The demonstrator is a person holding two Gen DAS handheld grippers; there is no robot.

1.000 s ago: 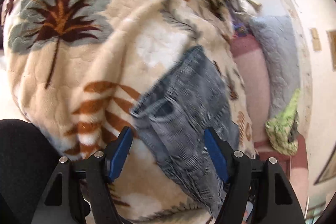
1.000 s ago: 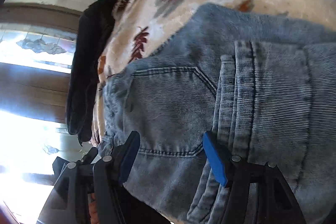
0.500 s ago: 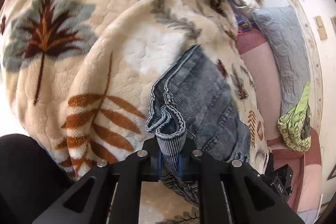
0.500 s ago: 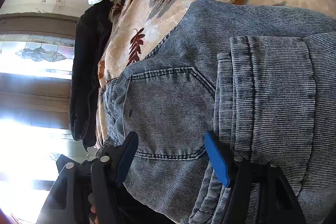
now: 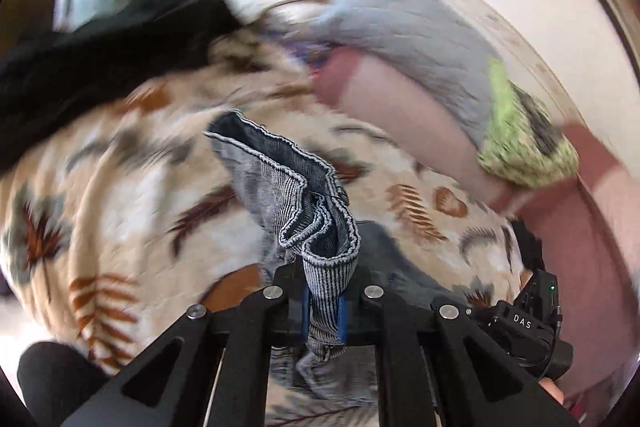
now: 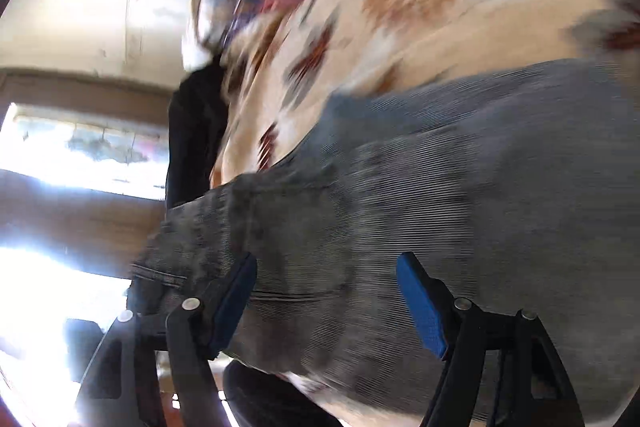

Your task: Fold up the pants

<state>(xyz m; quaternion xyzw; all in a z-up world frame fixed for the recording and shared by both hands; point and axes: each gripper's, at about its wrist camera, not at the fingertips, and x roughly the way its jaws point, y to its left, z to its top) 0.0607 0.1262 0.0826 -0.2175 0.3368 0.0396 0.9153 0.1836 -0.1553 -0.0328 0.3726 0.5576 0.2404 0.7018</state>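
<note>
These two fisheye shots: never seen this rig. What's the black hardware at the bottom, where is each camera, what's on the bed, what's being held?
There is no robot here. A person carries a hand-held gripper in each hand, and each one has a fisheye camera looking forward along its two black fingers with blue pads.

The left wrist view shows the left hand-held gripper shut on a bunched hem of the jeans, lifting it off a cream leaf-print blanket. Behind lie a black garment, a grey quilt and a green cloth.

The right wrist view shows the right hand-held gripper over the jeans' broad part. Its jaws are opening and its pads stand apart, not pinching the denim. Both pictures are motion-blurred.
</note>
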